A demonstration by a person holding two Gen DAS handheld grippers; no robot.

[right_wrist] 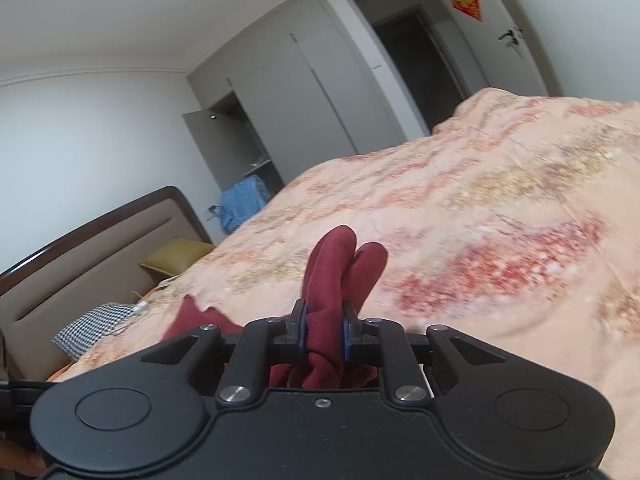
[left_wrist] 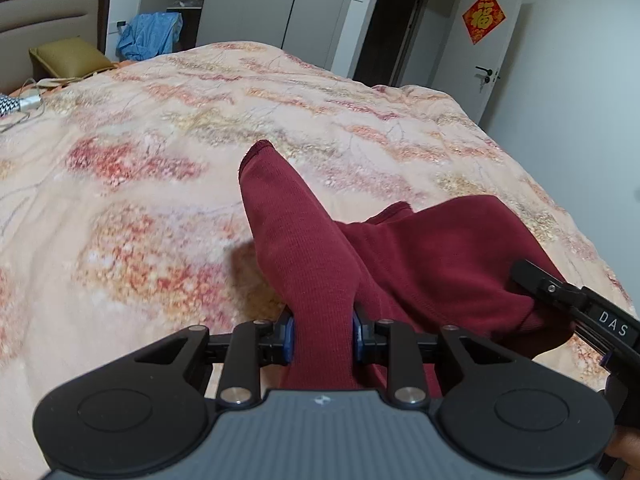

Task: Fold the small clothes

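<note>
Maroon knit garment, soft, light and floppy, hangs over the bed. Left tool and right tool each pinch a bunched fold; hems would likely give a tidier hold.

Soft, even indoor light fills my two wrist views; a faint shadow sits beside the garment. The quilt smears with motion blur, and fisheye edges bend walls, darkening corners.

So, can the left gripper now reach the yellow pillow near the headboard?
Probably not as things stand: the left gripper is shut on the dark red garment, and the yellow pillow lies far off across the floral bedspread.
</note>
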